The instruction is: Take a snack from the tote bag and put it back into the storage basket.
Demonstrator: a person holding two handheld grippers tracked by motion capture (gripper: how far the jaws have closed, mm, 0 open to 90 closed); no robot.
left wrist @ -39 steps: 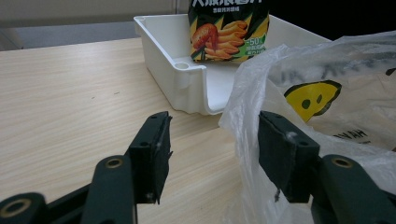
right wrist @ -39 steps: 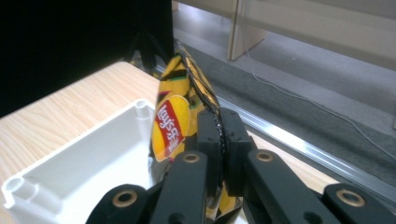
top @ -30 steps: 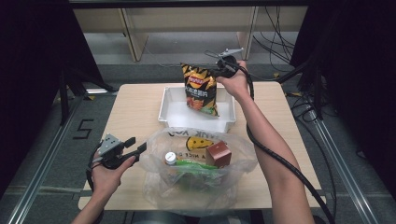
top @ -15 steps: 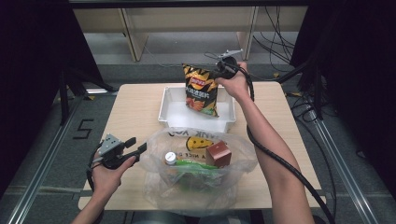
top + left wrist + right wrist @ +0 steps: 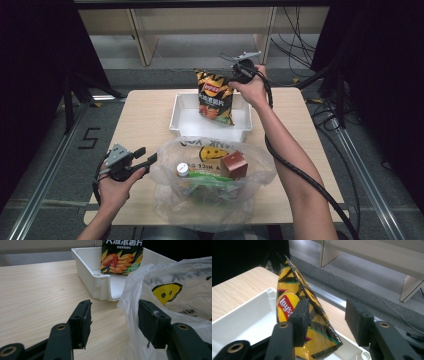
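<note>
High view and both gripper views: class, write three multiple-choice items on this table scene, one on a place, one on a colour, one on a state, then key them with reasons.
1. Where does the chip bag stand?
A. in the white tray
B. inside the plastic bag
C. on the floor

2. What colour is the box inside the clear plastic bag?
A. blue
B. reddish brown
C. white

3. How do the jaws of the right hand-held gripper stand?
A. clamped on the tray's rim
B. shut on a bottle
C. apart, having just been opening, with the chip bag's edge between them

Answers:
1 A: the high view shows its bottom inside the tray.
2 B: the box shows that colour through the plastic.
3 C: the right gripper view shows a gap on the bag's right side.
</note>
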